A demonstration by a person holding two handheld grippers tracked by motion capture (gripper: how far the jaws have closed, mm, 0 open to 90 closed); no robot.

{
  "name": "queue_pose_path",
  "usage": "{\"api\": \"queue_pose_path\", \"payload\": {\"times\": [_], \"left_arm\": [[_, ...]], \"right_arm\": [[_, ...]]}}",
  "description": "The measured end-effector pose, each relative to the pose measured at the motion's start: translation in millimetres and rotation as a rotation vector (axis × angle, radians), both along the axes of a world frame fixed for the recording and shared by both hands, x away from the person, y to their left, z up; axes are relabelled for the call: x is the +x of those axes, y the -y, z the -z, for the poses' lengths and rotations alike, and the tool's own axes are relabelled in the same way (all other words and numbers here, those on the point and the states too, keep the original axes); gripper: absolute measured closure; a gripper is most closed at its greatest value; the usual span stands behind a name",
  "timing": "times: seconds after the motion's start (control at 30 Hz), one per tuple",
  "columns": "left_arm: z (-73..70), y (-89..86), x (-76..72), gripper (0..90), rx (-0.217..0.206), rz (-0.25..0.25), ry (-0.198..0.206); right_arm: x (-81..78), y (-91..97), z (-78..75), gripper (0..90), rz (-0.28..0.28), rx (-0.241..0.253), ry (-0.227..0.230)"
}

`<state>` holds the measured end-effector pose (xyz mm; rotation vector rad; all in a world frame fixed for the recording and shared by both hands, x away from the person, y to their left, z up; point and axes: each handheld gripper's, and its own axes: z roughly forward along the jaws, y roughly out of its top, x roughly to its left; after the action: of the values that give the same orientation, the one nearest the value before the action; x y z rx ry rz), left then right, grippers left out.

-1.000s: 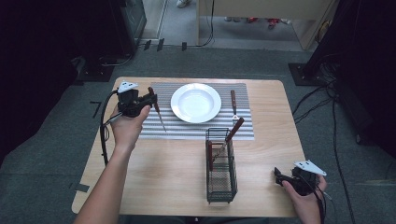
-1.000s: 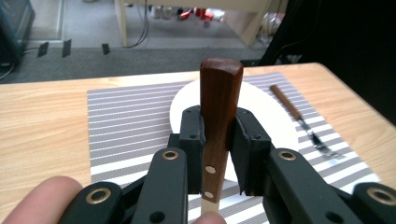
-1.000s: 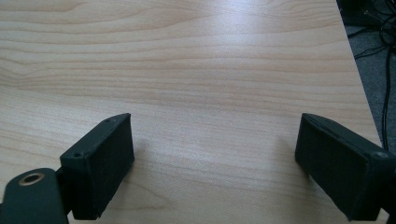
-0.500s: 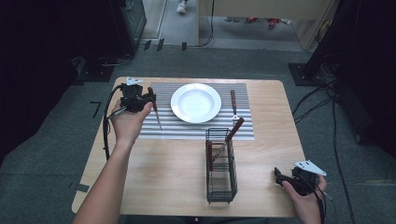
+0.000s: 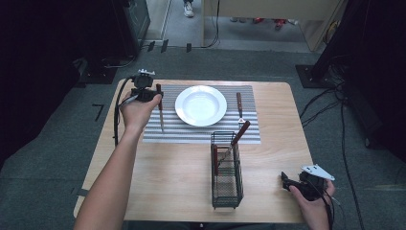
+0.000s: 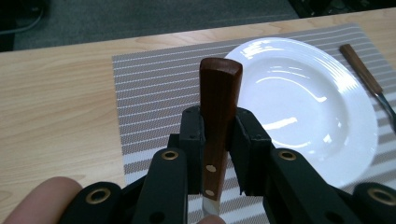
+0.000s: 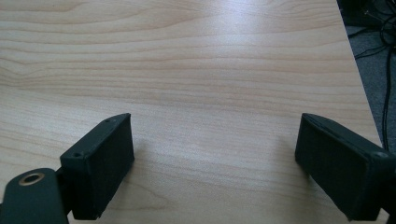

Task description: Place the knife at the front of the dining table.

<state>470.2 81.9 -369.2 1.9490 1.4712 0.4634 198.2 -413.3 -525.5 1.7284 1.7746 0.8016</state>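
Left gripper view: smooth riveted wooden knife handle (image 6: 218, 116) between matte black jaws.

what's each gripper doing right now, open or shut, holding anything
Left gripper: jaws shut on the wooden handle of a knife, beside the plate.
Right gripper: jaws open, holding nothing, over the table.

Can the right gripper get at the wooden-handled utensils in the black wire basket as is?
Probably yes. The right gripper is open and holds nothing, and bare wooden table lies between it and the black wire basket, whose wooden-handled utensils stick up above its rim.
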Motion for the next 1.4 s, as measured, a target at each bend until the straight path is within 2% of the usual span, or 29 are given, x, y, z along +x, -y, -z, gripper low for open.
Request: {"api": "queue_pose_path", "payload": {"times": [0.07,0.23,0.33,0.47,0.57,0.6,0.67,0.7,0.9,1.0,1.03,1.1,1.13,1.2,1.27,1.33,1.4], "left_arm": [[5.2,3.1,10.9,76.2,-0.015,-0.009,-0.013],[22.4,18.5,37.9,76.3,0.001,-0.017,-0.044],[32.1,22.8,46.7,76.2,0.001,-0.045,-0.047],[49.6,19.6,61.7,76.3,0.007,-0.112,-0.064],[63.3,15.0,73.0,76.3,-0.025,-0.151,-0.094],[63.3,15.0,73.0,76.3,-0.025,-0.151,-0.094],[74.6,17.7,78.5,76.3,-0.022,-0.152,-0.105],[74.6,17.7,78.5,76.3,-0.022,-0.152,-0.105],[96.2,23.7,87.1,76.2,-0.012,-0.157,-0.143],[103.4,25.2,88.9,76.0,0.010,-0.155,-0.138],[105.3,25.9,88.6,75.4,0.011,-0.135,-0.126],[106.2,27.3,87.6,74.2,0.022,-0.117,-0.112],[106.7,28.8,86.4,68.6,0.033,-0.103,-0.104],[104.6,27.6,84.4,59.6,0.000,-0.070,-0.100],[98.8,24.9,80.5,51.5,0.017,-0.066,-0.083],[94.4,20.8,75.5,49.2,-0.006,-0.065,-0.073],[92.1,16.3,70.7,49.4,-0.005,-0.067,-0.080]], "right_arm": [[0.0,0.0,0.0,11.3,0.000,0.000,0.000],[0.0,0.1,0.0,11.3,0.000,0.001,0.000],[-0.1,0.2,0.0,11.3,0.000,0.002,0.000],[-0.2,0.4,-0.1,11.4,0.000,0.007,0.001],[-0.3,0.5,-0.2,11.4,-0.001,0.010,0.001],[-0.2,0.6,-0.2,11.4,-0.002,0.009,0.002],[-0.1,0.3,-0.1,11.4,-0.004,0.005,0.001],[0.2,0.3,-0.1,11.4,-0.007,0.003,0.001],[0.8,0.6,-0.1,11.4,-0.011,0.004,0.002],[0.6,1.2,-0.2,11.4,-0.008,0.011,0.003],[0.5,1.4,-0.2,11.4,-0.008,0.014,0.003],[0.5,1.5,-0.2,11.4,-0.008,0.015,0.003],[0.6,1.5,-0.2,11.4,-0.009,0.015,0.004],[0.6,1.5,-0.2,11.4,-0.011,0.014,0.003],[0.8,1.4,-0.1,11.4,-0.014,0.009,0.003],[0.9,1.2,0.0,11.4,-0.015,0.007,0.004],[0.9,1.2,0.0,11.4,-0.015,0.006,0.004]]}}
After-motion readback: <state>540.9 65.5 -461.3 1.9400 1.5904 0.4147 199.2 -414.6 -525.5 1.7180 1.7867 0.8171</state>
